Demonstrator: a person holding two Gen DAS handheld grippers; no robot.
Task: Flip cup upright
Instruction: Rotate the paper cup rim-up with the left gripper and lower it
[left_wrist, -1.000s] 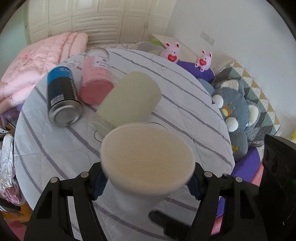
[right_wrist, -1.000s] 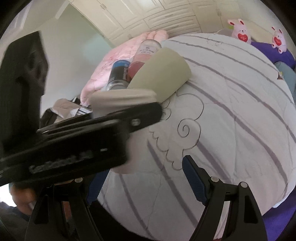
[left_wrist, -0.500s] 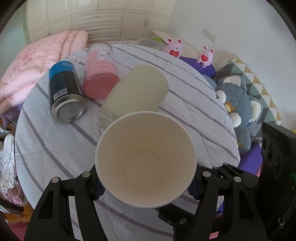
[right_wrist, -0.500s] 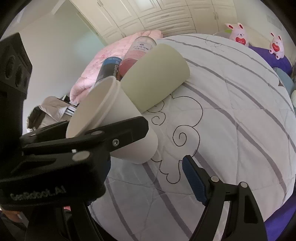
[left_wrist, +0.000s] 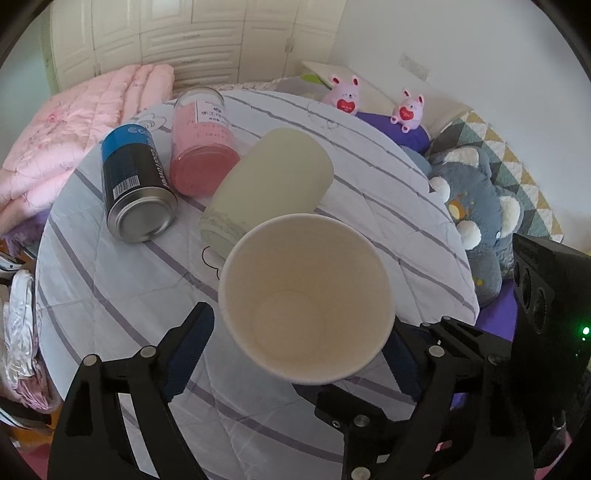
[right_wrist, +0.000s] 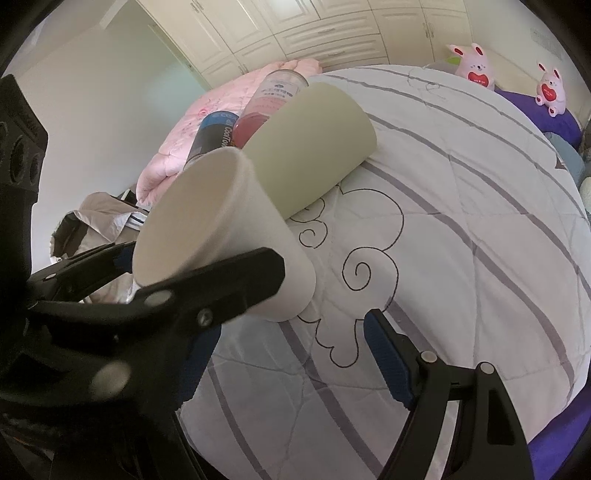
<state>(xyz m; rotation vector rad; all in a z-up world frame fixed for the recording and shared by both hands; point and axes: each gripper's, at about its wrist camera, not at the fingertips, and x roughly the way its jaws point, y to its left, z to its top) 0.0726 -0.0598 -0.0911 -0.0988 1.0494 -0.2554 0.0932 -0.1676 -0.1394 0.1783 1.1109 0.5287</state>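
A white paper cup (left_wrist: 306, 295) stands mouth up on the striped quilt, its empty inside facing the left wrist camera. It also shows in the right wrist view (right_wrist: 225, 236), base on the quilt. My left gripper (left_wrist: 295, 343) is open, its fingers spread on either side of the cup with a gap on the left side. My right gripper (right_wrist: 291, 354) is open and empty to the right of the cup. The left gripper's body (right_wrist: 155, 306) blocks the right view's lower left.
A pale green cup (left_wrist: 273, 184) lies on its side just behind the white cup. A blue and black can (left_wrist: 135, 184) and a pink jar (left_wrist: 201, 147) lie further back left. Plush toys (left_wrist: 476, 206) sit off the right edge, a pink duvet (left_wrist: 74, 122) off the left.
The white cup went from bottom up to mouth up on the quilt. My left gripper's jaws have opened and come away from it.
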